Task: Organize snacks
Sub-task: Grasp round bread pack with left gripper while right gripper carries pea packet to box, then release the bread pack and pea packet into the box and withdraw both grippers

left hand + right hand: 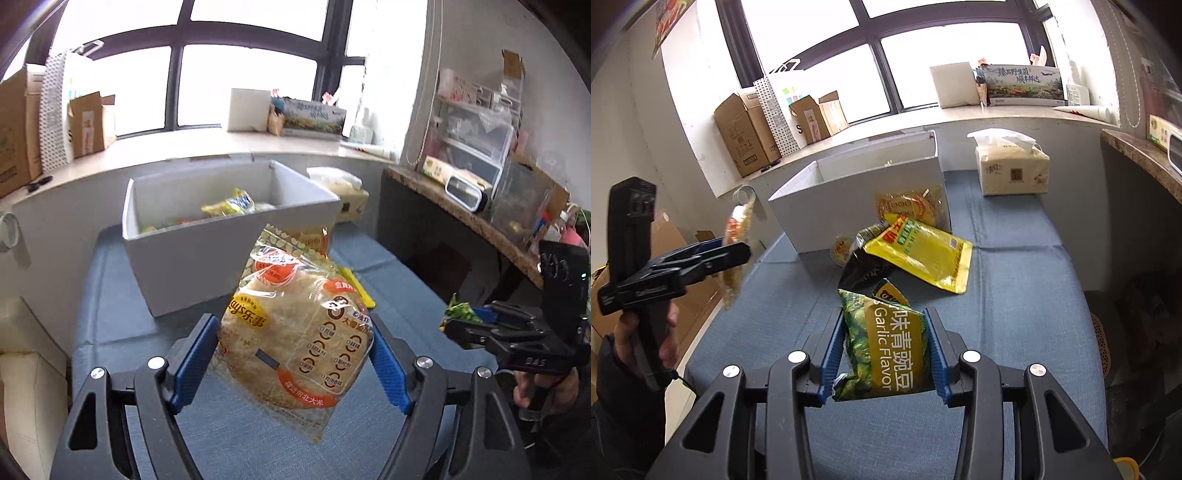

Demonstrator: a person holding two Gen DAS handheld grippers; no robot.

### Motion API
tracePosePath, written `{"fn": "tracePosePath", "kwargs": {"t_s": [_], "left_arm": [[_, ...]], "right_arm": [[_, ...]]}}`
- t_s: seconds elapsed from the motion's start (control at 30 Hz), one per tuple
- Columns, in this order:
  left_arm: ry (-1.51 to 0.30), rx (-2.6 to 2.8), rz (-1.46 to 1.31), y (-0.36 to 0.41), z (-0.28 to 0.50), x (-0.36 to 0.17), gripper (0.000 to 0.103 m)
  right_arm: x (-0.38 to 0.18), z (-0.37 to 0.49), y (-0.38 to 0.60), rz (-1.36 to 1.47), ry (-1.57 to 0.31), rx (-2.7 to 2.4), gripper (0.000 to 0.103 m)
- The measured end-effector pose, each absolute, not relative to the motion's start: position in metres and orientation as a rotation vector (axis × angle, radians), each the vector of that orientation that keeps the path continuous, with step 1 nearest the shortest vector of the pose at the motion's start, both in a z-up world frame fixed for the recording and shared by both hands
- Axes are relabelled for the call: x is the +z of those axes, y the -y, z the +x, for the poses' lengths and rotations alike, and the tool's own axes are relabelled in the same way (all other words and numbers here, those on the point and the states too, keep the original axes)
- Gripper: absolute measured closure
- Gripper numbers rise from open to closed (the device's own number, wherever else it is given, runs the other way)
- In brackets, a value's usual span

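Observation:
My left gripper (293,332) is shut on a clear rice cracker pack (295,332) and holds it above the blue table, in front of the white box (192,266). The box holds several snack bags (231,205). My right gripper (884,328) is shut on a green garlic pea bag (886,354), held above the table. Ahead of it lie a yellow bag (923,254), a black bag (864,266) and another cracker pack (908,206) leaning on the white box (857,206). The left gripper with its pack (738,240) shows at the left of the right wrist view.
A tissue pack (1012,170) stands at the table's far right. Cardboard boxes (746,133) and a paper bag line the windowsill. A cluttered stone shelf (480,218) with plastic drawers runs along the right. The blue tablecloth (1015,295) has bare room at right.

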State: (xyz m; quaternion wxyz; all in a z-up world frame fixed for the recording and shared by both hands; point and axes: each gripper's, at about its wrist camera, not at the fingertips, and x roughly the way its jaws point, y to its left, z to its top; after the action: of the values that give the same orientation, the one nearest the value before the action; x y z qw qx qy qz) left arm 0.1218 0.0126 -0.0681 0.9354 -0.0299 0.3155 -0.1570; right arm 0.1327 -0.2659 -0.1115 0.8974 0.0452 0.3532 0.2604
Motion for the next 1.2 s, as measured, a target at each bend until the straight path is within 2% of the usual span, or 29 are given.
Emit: {"fn": "tracePosePath", "kwargs": {"t_s": [0.2,0.5,0.7,0.87,0.93,0.97,1.0,1.03,1.07,1.2], "left_arm": [[-0.575,-0.237,-0.095,-0.037,0.131,-0.032,0.02],[-0.503,-0.162,-0.037,-0.05,0.198,0.017,0.02],[-0.538,-0.139,-0.034,-0.052,0.265,0.018,0.02],[-0.591,-0.109,-0.032,-0.053,0.304,0.001,0.019],[-0.617,-0.114,-0.039,-0.054,0.318,-0.009,0.014],[-0.64,-0.117,-0.038,-0.054,0.326,-0.016,0.01],[-0.667,-0.119,-0.04,-0.054,0.333,-0.022,0.0],[-0.689,-0.127,-0.051,-0.056,0.337,-0.029,0.0],[-0.702,-0.125,-0.063,-0.059,0.338,-0.034,0.0],[-0.7,-0.127,-0.097,-0.071,0.329,-0.045,0.0]], "right_arm": [[-0.09,0.159,0.247,0.084,-0.674,0.573,0.058],[-0.034,0.23,0.212,0.053,-0.586,0.611,0.058],[-0.008,0.289,0.189,0.035,-0.584,0.609,0.058],[-0.018,0.338,0.168,0.018,-0.644,0.587,0.058],[-0.025,0.353,0.16,0.005,-0.648,0.575,0.057],[-0.028,0.36,0.155,-0.009,-0.653,0.569,0.052],[-0.032,0.367,0.152,-0.019,-0.662,0.558,0.038],[-0.036,0.376,0.148,-0.029,-0.687,0.542,0.024],[-0.041,0.384,0.147,-0.027,-0.726,0.531,0.003],[-0.045,0.387,0.16,0.069,-0.735,0.565,0.0]]}}
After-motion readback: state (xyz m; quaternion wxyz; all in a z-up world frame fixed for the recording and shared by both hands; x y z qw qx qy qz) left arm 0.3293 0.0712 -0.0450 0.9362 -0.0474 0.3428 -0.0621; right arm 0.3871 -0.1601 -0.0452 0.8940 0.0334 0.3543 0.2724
